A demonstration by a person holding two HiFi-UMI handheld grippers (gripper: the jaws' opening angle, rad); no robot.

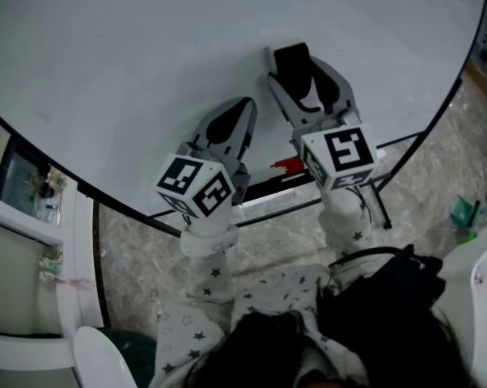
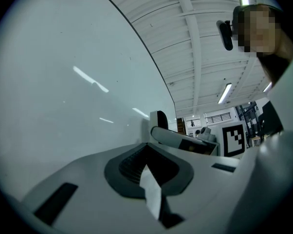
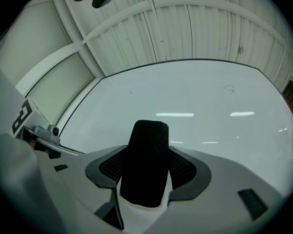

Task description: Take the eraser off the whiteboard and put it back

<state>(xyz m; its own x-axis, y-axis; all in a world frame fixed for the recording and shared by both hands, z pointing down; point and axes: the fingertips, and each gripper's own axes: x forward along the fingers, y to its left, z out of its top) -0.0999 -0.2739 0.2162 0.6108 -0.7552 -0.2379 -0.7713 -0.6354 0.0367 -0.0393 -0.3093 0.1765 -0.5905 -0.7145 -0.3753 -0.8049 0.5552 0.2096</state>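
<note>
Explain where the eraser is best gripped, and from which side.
Pinch the eraser across its two long narrow sides, coming in end-on along its length, as the right gripper does now. The slim oblong fits between the fingers, and its far end pokes out free toward the whiteboard.

Both arms, in star-print sleeves (image 1: 207, 269), reach out toward the whiteboard (image 1: 130, 63), side by side. The left gripper (image 1: 237, 115) has its jaws together with nothing between them. The right gripper (image 1: 307, 75) reaches farther up the whiteboard, and its jaws are clamped on the black eraser (image 1: 294, 61). Each gripper's marker cube (image 1: 196, 186) faces the head.
</note>
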